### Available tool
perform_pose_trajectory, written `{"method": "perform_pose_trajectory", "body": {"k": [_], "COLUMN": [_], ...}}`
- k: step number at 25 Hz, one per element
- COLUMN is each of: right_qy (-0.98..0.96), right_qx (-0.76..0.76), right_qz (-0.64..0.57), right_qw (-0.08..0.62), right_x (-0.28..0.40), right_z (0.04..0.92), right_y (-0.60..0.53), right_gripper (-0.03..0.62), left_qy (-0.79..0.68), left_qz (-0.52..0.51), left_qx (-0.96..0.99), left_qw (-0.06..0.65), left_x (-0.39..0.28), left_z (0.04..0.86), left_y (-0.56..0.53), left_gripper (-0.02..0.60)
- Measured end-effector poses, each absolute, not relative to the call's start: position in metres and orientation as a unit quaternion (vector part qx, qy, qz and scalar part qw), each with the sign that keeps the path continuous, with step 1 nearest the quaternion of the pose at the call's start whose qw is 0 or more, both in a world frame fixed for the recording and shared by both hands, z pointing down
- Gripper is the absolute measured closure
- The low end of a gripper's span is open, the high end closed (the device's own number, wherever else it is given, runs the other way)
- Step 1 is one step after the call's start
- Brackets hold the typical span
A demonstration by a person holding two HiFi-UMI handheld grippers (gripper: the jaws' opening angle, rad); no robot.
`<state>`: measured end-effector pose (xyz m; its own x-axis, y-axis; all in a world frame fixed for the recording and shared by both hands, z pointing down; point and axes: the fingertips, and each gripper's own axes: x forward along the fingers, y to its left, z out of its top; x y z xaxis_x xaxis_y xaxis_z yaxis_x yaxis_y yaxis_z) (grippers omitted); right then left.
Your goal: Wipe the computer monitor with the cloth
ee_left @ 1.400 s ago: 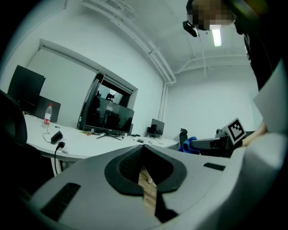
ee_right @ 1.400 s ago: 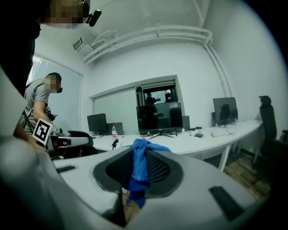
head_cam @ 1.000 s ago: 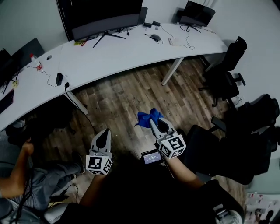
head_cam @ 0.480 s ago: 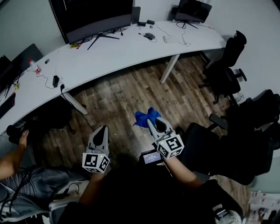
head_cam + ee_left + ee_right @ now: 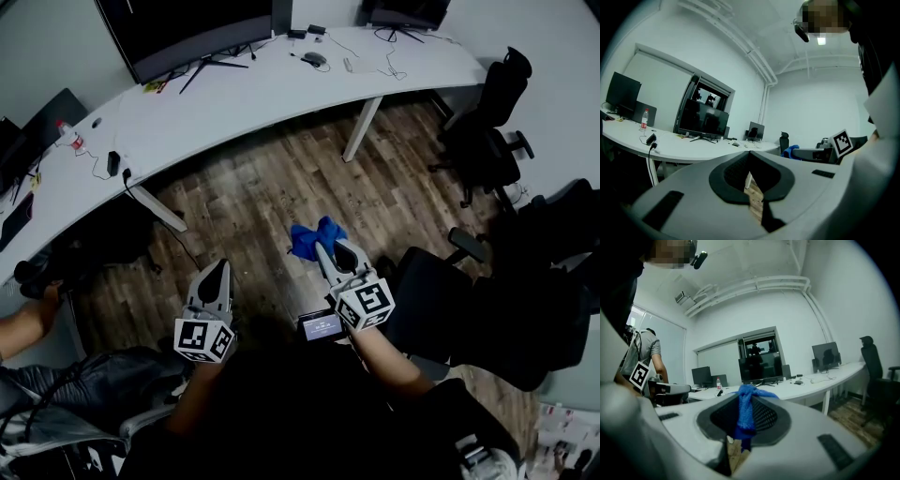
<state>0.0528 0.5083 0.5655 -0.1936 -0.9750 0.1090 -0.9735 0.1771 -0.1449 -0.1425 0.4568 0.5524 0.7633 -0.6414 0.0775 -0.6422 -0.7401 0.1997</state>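
Observation:
The large dark computer monitor (image 5: pixel 183 28) stands on the curved white desk (image 5: pixel 244 94) at the far side of the room; it also shows in the left gripper view as the monitor (image 5: pixel 703 119) and in the right gripper view as the monitor (image 5: pixel 760 363). My right gripper (image 5: pixel 323 246) is shut on a blue cloth (image 5: pixel 312 236), which hangs bunched between its jaws as the cloth (image 5: pixel 745 413). My left gripper (image 5: pixel 216 269) is shut and holds nothing. Both are held over the wood floor, well short of the desk.
A second monitor (image 5: pixel 405 11) stands at the desk's right end, with a mouse (image 5: pixel 314 58) and cables near it. A bottle (image 5: pixel 67 134) sits at the desk's left. Black office chairs (image 5: pixel 487 122) stand to the right. A seated person's arm (image 5: pixel 28 319) shows at left.
The head view has shifted: the desk and monitor sit higher and farther up the frame. Both grippers keep their hold and their places; the seated person at left has moved lower.

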Motion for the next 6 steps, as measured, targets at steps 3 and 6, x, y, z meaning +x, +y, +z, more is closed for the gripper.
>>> {"method": "perform_pose_trajectory", "body": {"k": [3, 6], "right_qy": [0.77, 0.773], "right_qx": [-0.632, -0.629], "right_qz": [-0.086, -0.082], "right_qw": [0.004, 0.003], "right_x": [0.0535, 0.0548], "right_z": [0.5668, 0.5669], "right_y": [0.5112, 0.5143], "right_gripper": [0.525, 0.525], "left_qy": [-0.352, -0.358], "left_qz": [-0.008, -0.008], "left_qx": [0.93, 0.928], "left_qw": [0.104, 0.101], "left_x": [-0.1429, -0.1425], "left_z": [0.5489, 0.5475], "left_y": [0.4615, 0.4644], "left_gripper": [0.588, 0.588]}}
